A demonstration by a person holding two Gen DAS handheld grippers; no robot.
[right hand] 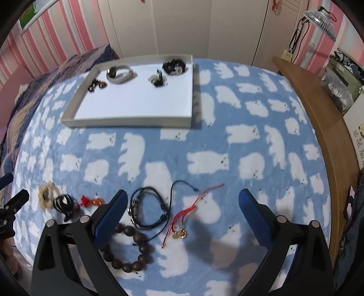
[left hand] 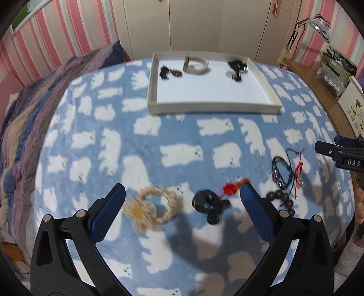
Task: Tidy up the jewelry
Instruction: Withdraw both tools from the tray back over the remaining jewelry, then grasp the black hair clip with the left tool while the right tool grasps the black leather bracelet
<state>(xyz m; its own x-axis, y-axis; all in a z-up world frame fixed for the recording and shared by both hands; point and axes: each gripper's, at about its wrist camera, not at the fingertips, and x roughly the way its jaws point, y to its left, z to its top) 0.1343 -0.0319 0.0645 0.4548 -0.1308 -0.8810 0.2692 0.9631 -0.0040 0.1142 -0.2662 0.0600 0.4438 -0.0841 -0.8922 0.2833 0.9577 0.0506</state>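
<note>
A shallow white tray [left hand: 157,91] [right hand: 127,121] lies far out on the bed and holds several pieces, among them a pale bangle [left hand: 196,65] [right hand: 120,74]. My left gripper [left hand: 182,193] hangs open over a straw flower ring [left hand: 152,208] and a black coiled piece [left hand: 206,201], with a red knot charm [left hand: 230,188] beside its right finger. My right gripper [right hand: 182,200] is open above a black cord bracelet [right hand: 147,207], a red cord with gold charms [right hand: 182,218] and a brown bead bracelet [right hand: 134,248]. Neither gripper holds anything.
The blue blanket with white bears [left hand: 182,154] covers the bed. A striped quilt [left hand: 34,113] is bunched on the left. A wooden bed frame [right hand: 318,118] runs along the right, with boxes and a lamp [right hand: 320,20] beyond it.
</note>
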